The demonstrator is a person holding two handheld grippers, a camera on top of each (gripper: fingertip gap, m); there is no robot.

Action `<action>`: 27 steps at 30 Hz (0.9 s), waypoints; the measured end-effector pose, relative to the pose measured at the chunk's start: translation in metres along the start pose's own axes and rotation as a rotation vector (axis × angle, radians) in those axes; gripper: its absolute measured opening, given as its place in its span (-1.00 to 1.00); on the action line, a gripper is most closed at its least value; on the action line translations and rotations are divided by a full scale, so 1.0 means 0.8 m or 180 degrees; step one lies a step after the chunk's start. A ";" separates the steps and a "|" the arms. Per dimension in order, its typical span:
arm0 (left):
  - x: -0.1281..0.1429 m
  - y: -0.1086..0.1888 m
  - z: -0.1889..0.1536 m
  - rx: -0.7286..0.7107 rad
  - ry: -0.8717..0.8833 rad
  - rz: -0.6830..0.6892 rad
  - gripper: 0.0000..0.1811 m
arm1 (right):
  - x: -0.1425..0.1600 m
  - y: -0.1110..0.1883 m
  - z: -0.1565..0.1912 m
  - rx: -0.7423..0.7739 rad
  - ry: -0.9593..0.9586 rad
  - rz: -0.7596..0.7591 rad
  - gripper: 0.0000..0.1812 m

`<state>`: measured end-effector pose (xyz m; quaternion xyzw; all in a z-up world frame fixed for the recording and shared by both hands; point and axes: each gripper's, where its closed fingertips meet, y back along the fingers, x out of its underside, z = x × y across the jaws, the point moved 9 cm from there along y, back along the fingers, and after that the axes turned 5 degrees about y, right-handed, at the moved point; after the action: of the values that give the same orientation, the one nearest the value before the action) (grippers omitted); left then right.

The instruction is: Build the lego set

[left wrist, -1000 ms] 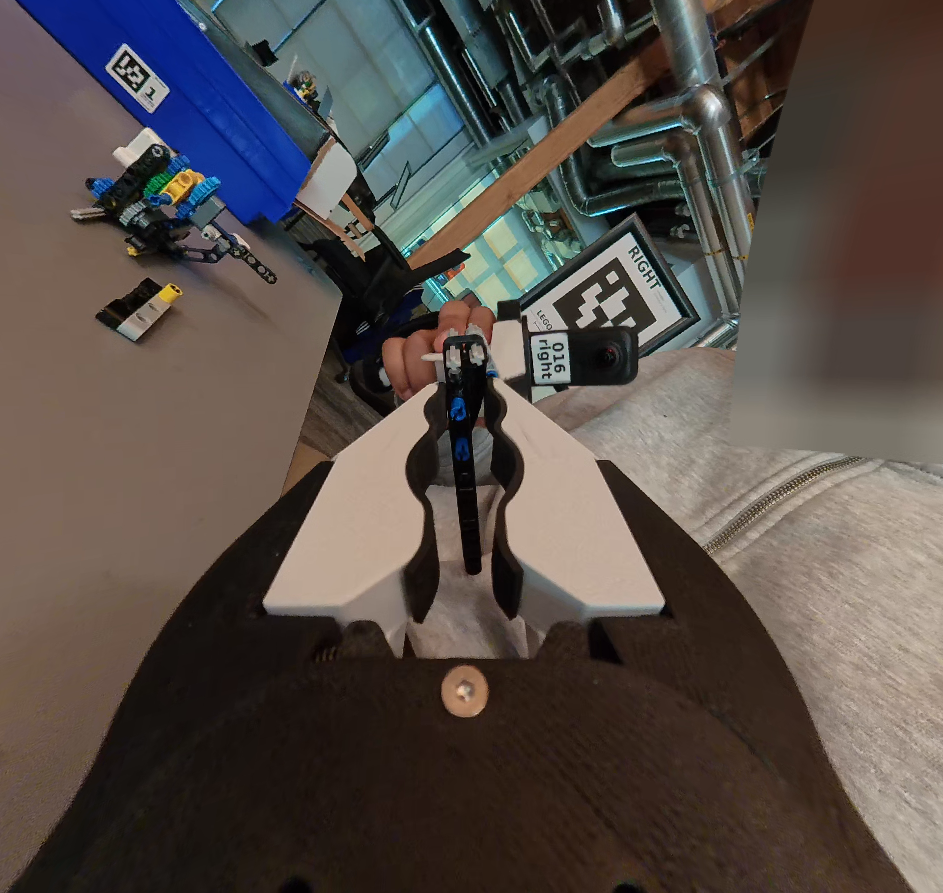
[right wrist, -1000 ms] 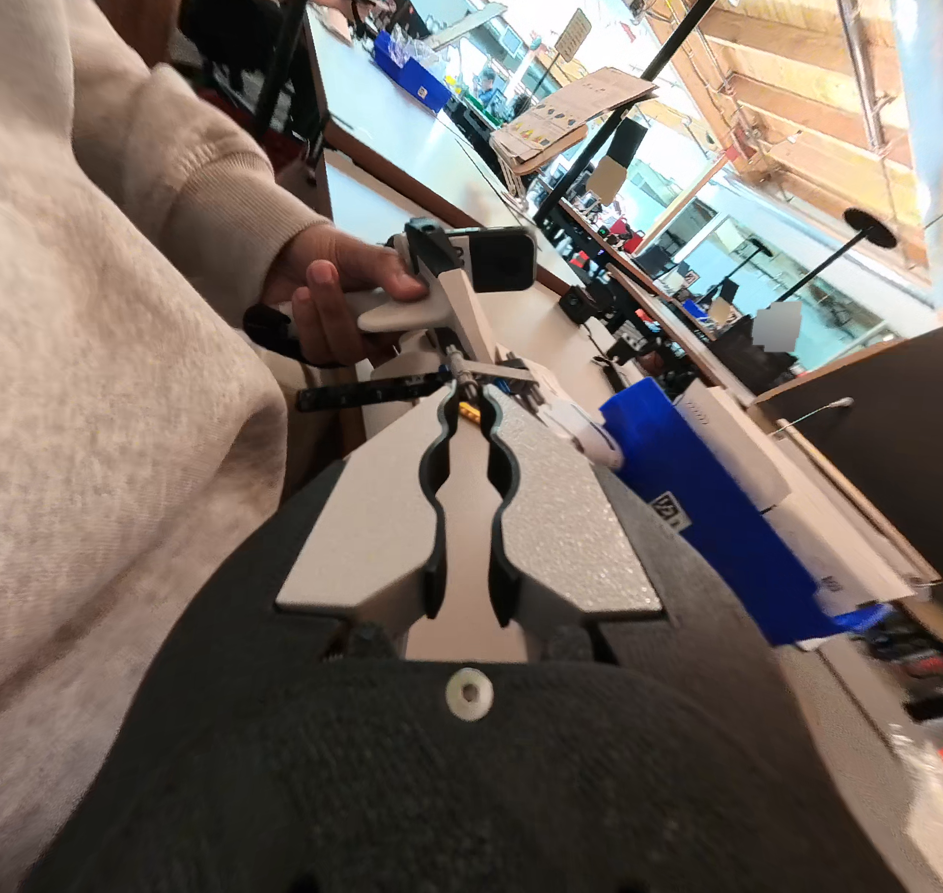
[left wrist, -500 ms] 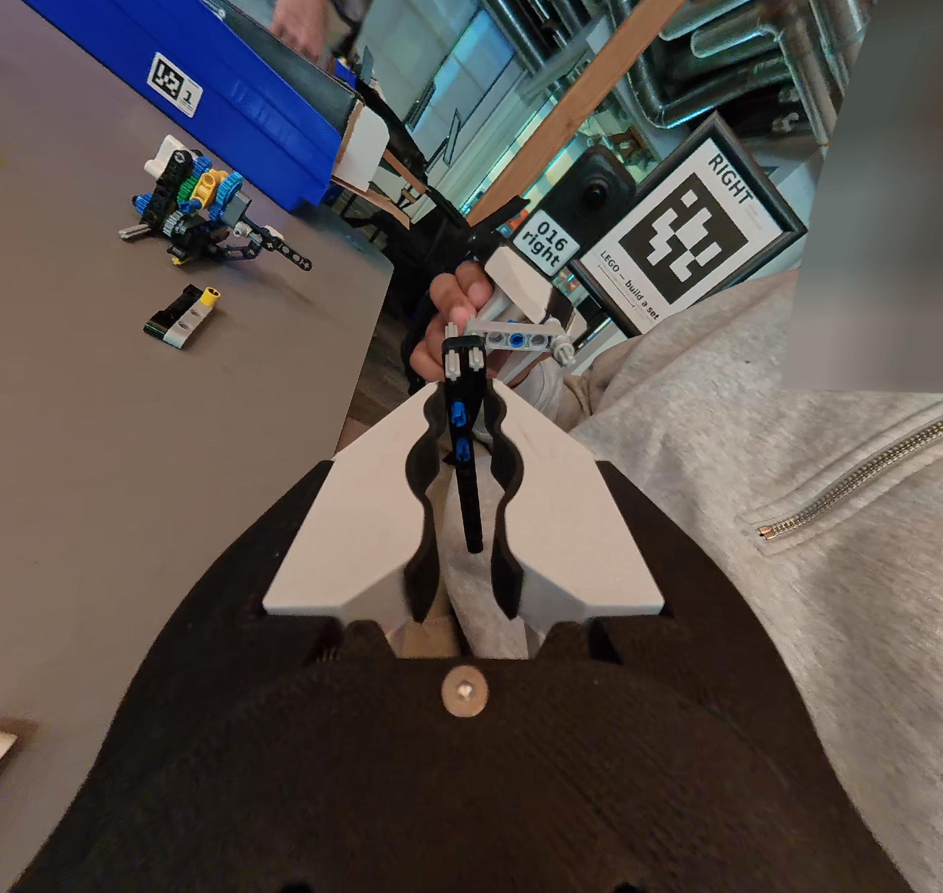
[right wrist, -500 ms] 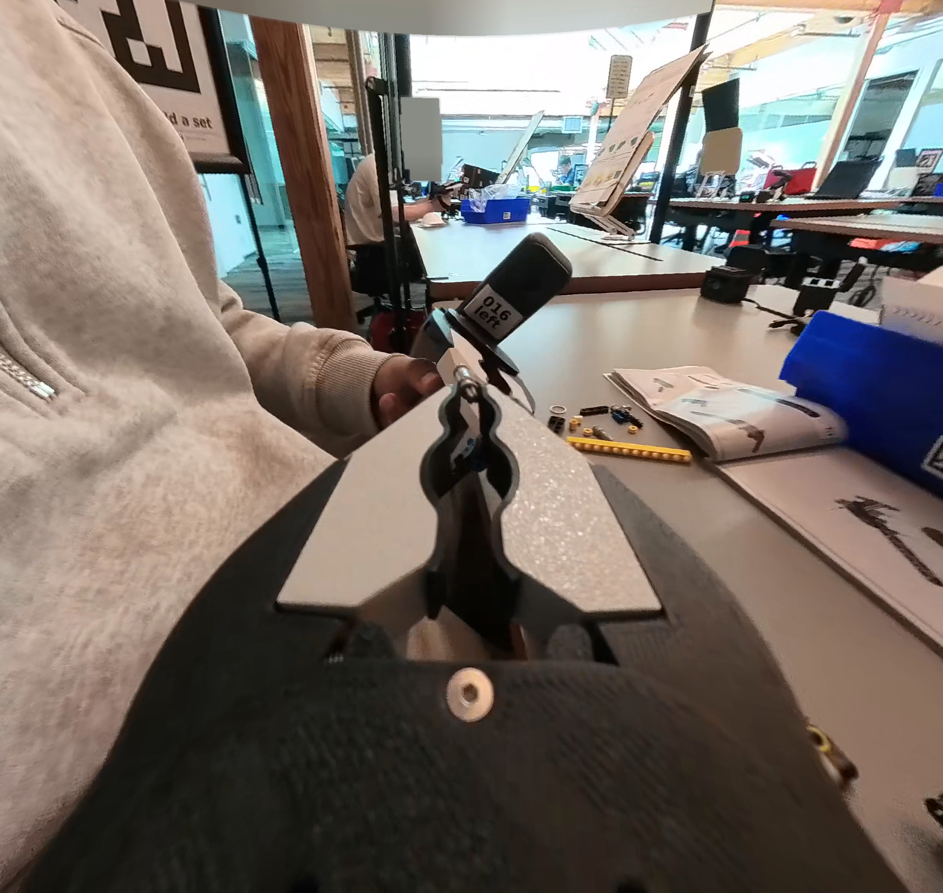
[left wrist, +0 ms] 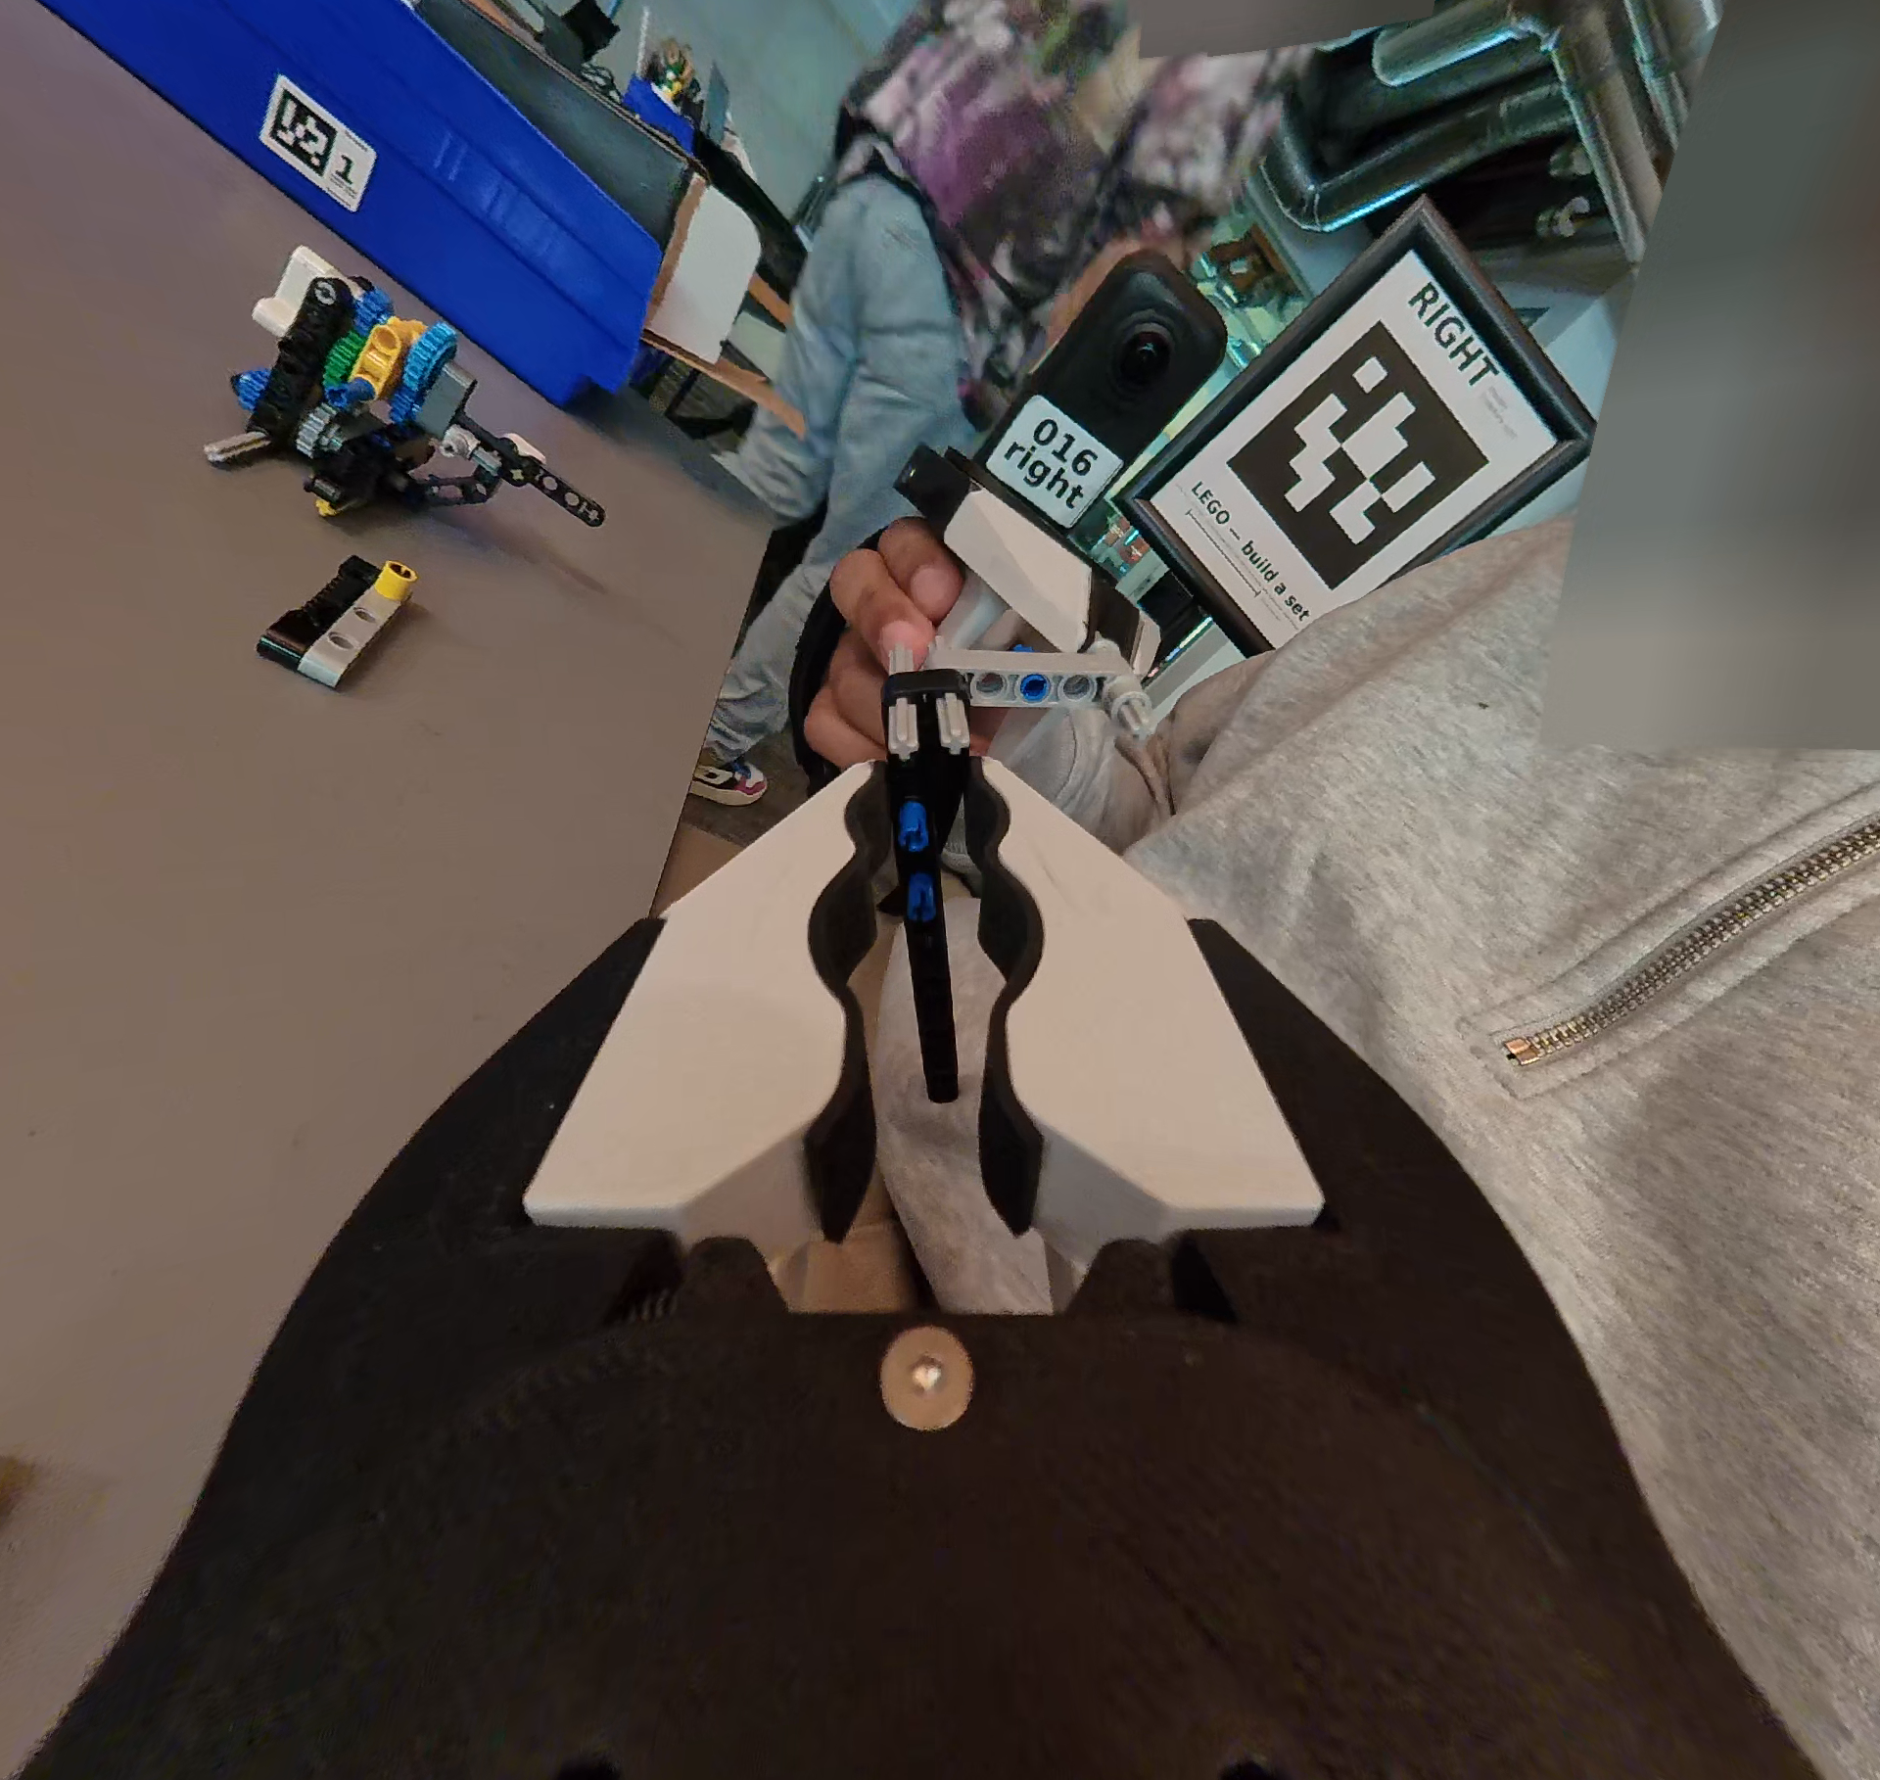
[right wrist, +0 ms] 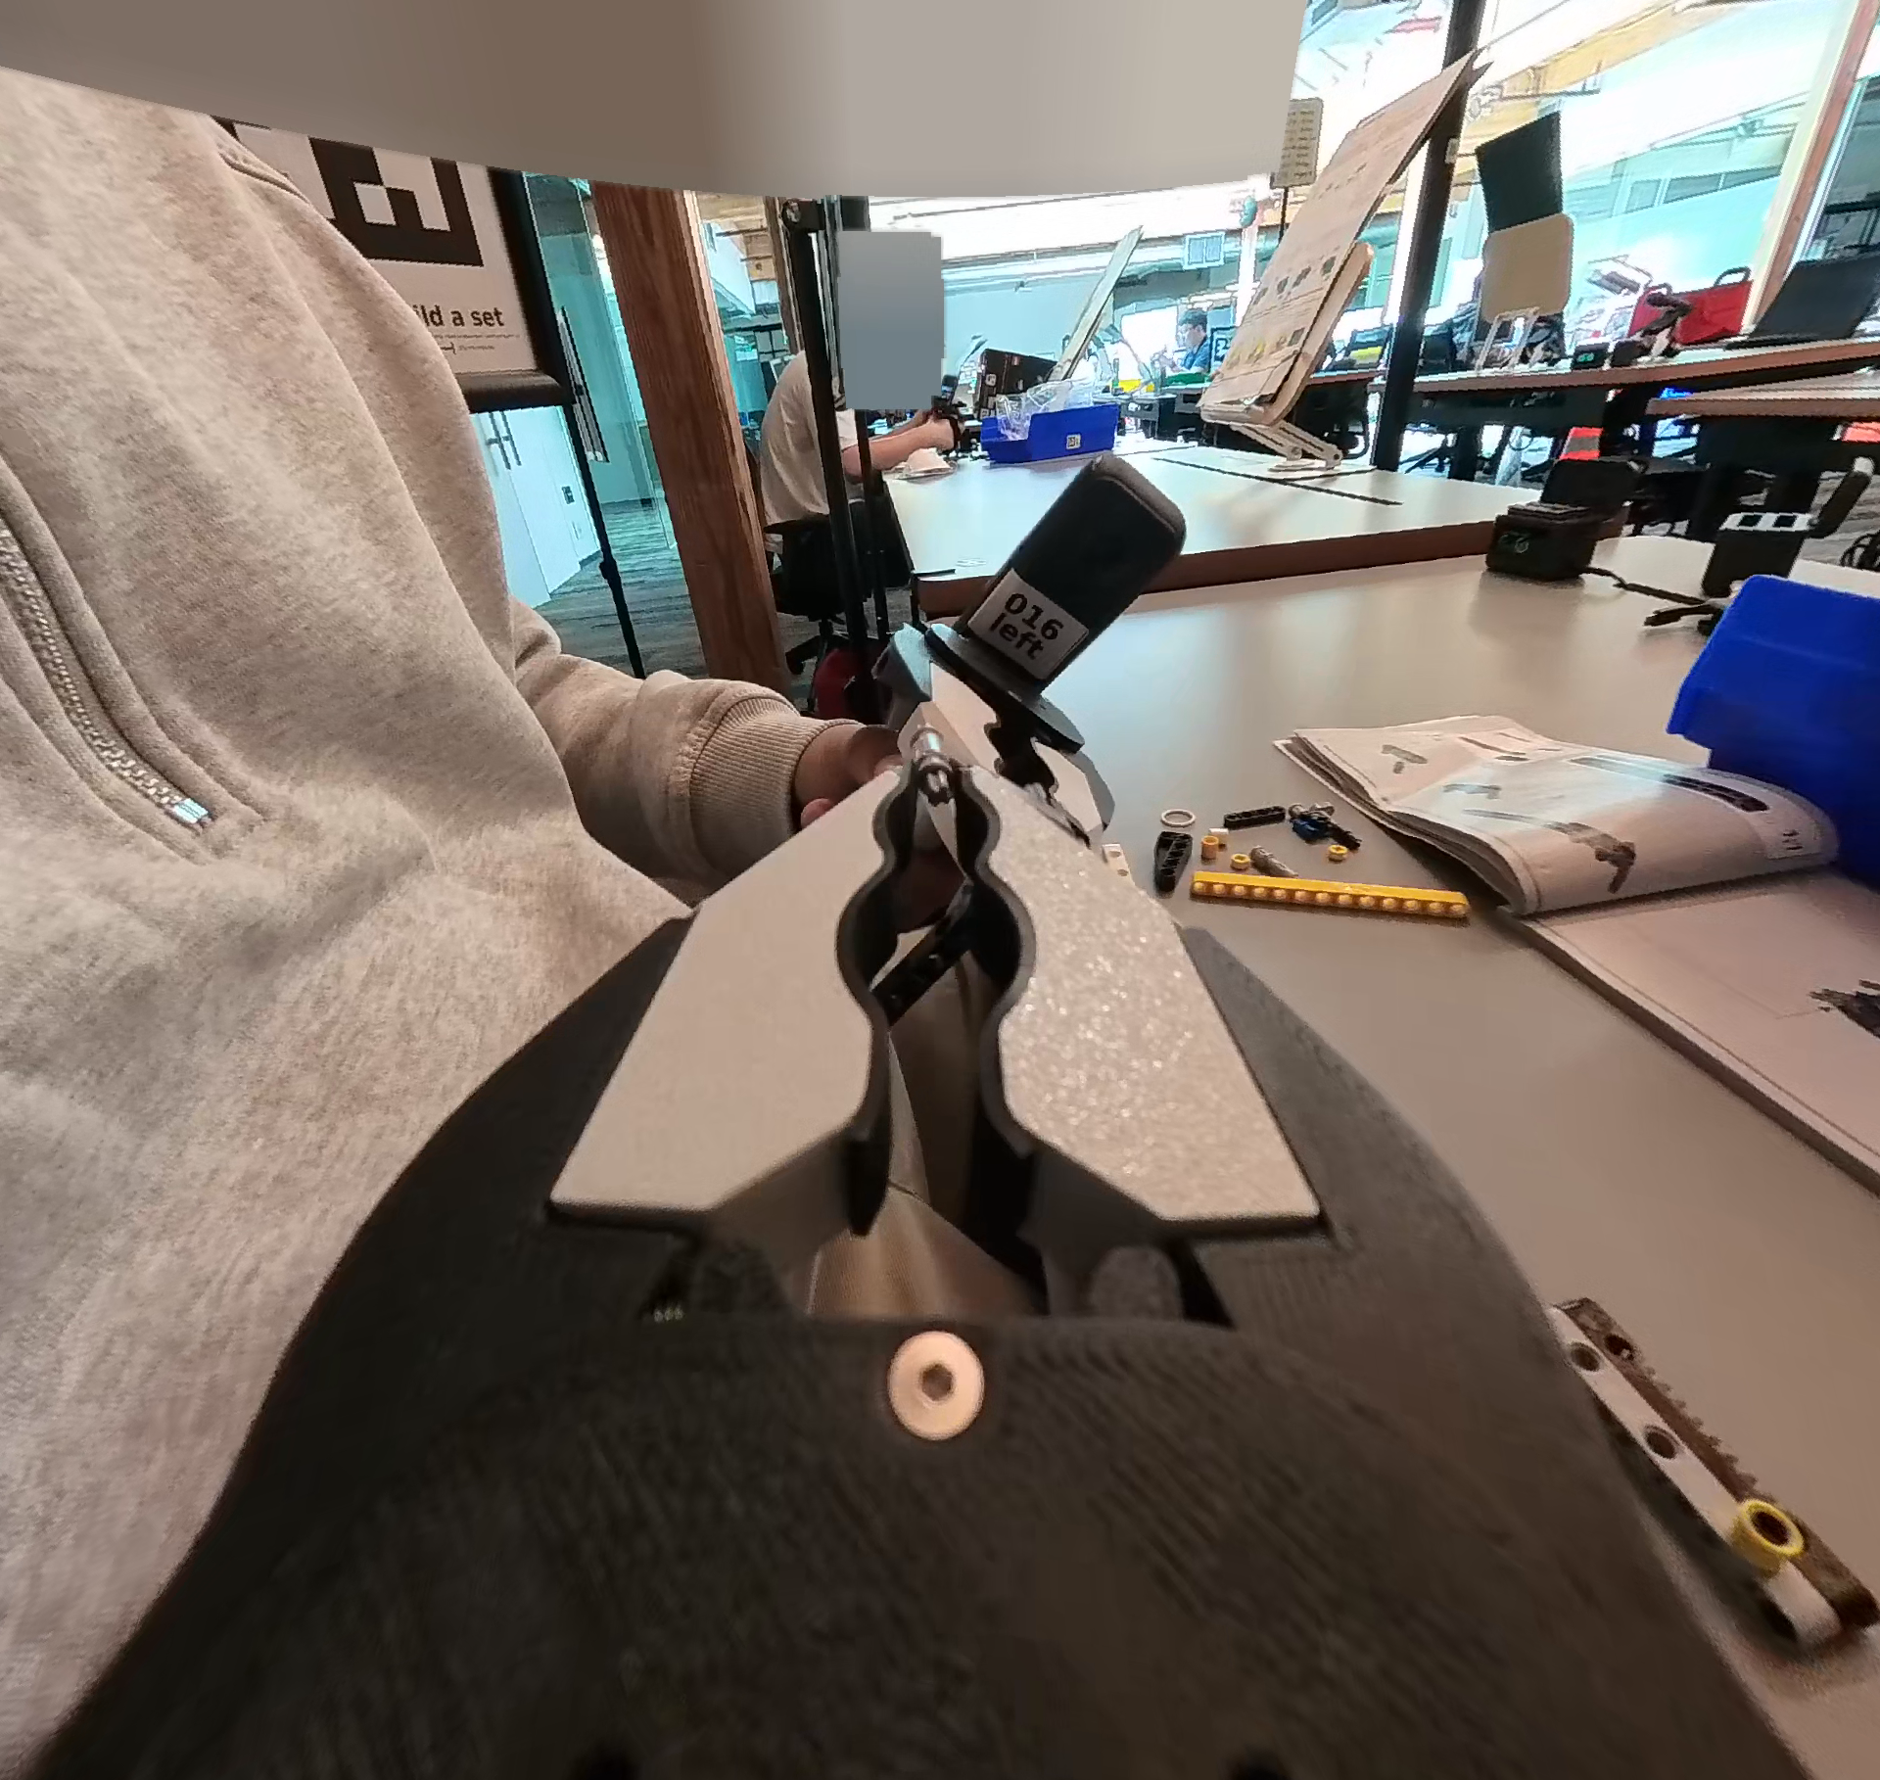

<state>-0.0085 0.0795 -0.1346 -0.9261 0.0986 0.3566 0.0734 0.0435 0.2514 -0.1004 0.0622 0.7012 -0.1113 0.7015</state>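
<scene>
My left gripper (left wrist: 921, 780) is shut on a black lego beam (left wrist: 928, 968) with blue pins, held upright in the air in front of the person's grey sweatshirt. My right gripper (right wrist: 931, 790) is shut on a grey lego beam (left wrist: 1033, 686) with a blue pin. That beam lies crosswise and touches the top end of the black beam. In the right wrist view only a grey axle tip (right wrist: 928, 767) shows at the fingertips, and the black beam (right wrist: 921, 958) shows through the gap between the fingers. A half-built lego model (left wrist: 356, 399) stands on the table.
A small black, grey and yellow sub-assembly (left wrist: 336, 612) lies near the model, also low right in the right wrist view (right wrist: 1719, 1507). A blue bin (left wrist: 407, 154) stands behind. A yellow beam (right wrist: 1328, 897), several loose parts (right wrist: 1251, 831) and a booklet (right wrist: 1557, 805) lie on the table. Left and right tips are no more than a few centimetres apart. Between my left fingertips and the half-built lego model (left wrist: 356, 399) there is roughly 20 centimetres.
Both grippers have turned in the air. The right gripper has swung round, and its grey beam has come crosswise against the black beam's top end. Both grips are unchanged.
</scene>
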 end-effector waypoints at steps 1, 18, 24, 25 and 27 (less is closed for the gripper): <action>0.000 0.000 0.000 0.0003 0.0016 -0.0009 -0.90 | 0.000 0.000 0.000 0.0016 0.0008 -0.0004 -0.94; -0.008 0.009 0.004 0.0127 0.0225 -0.0288 -0.90 | -0.002 0.005 -0.006 0.0163 0.0096 -0.0050 -0.81; -0.005 0.008 0.009 0.0225 0.0474 -0.0250 -0.90 | -0.001 0.000 0.009 0.0529 0.1249 0.0439 -0.71; -0.004 0.007 0.010 0.0220 0.0494 -0.0220 -0.90 | -0.001 -0.002 0.012 0.0624 0.1487 0.0558 -0.71; -0.002 0.004 0.010 0.0204 0.0510 -0.0152 -0.89 | 0.001 -0.006 0.018 0.0727 0.1878 0.0766 -0.70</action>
<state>-0.0157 0.0779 -0.1399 -0.9510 0.0934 0.2762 0.1033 0.0563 0.2434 -0.1009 0.2522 0.8446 -0.0828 0.4650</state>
